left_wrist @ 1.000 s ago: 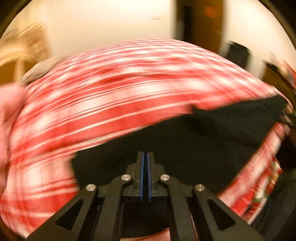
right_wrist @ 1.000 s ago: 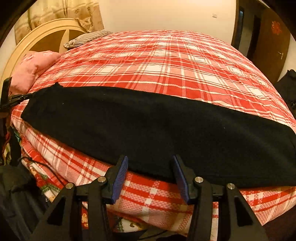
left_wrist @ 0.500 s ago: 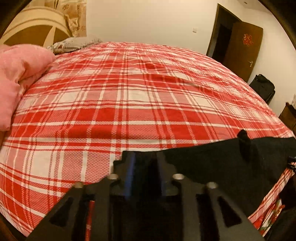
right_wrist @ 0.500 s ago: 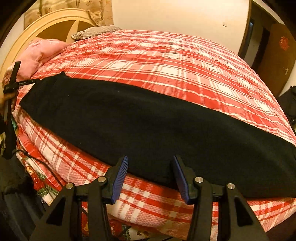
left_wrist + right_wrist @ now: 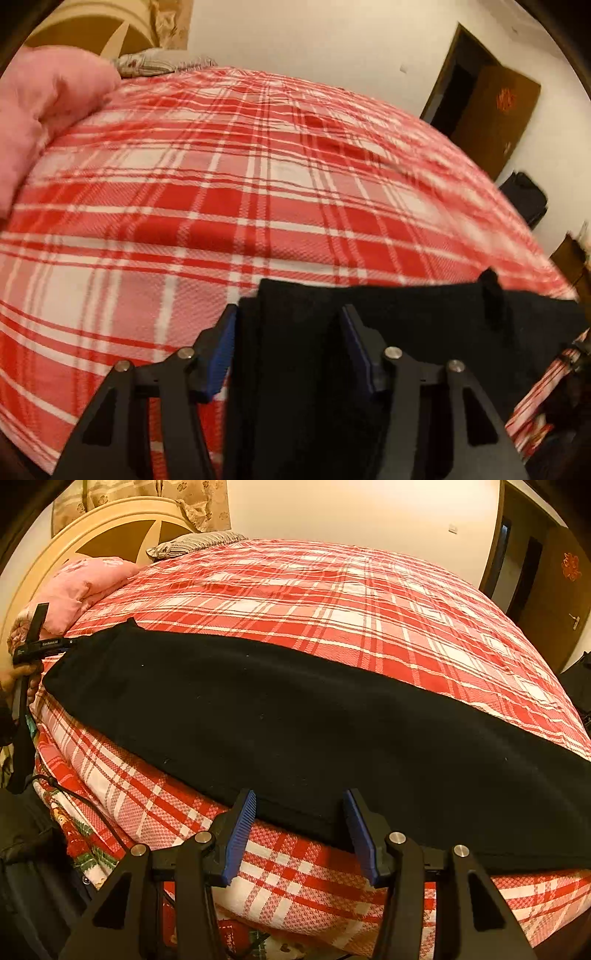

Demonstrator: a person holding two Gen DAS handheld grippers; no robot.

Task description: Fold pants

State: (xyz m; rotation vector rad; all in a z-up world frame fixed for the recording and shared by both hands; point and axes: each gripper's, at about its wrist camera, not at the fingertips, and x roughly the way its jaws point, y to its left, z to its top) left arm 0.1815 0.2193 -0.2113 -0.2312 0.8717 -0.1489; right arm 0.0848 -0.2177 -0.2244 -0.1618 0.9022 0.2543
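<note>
**Black pants stretched along the near edge of the plaid bed, both grippers parted**

Left wrist view: the left gripper [image 5: 288, 328] has just been opening, and its blue-padded fingers [image 5: 221, 350] now stand about half apart. One end of the black pants [image 5: 406, 317] lies between them, yet the pads do not press on the cloth, so nothing is held. The pants rest on the red-and-white plaid bedspread [image 5: 229, 192], at its near edge. A pink quilt [image 5: 48, 107] is bunched at the far left, and a brown door [image 5: 495, 118] stands in the wall to the right.

Right wrist view: the right gripper [image 5: 299, 812] hangs with its fingers [image 5: 240, 830] about half apart, gripping nothing. Their tips sit just at the near hem of the pants [image 5: 295, 720], which run as one long dark band across the bed from left to right. At the far left end, a hand [image 5: 18, 681] holds the other gripper by that end of the pants. A cream headboard [image 5: 85, 528] rises behind the pink quilt.
</note>
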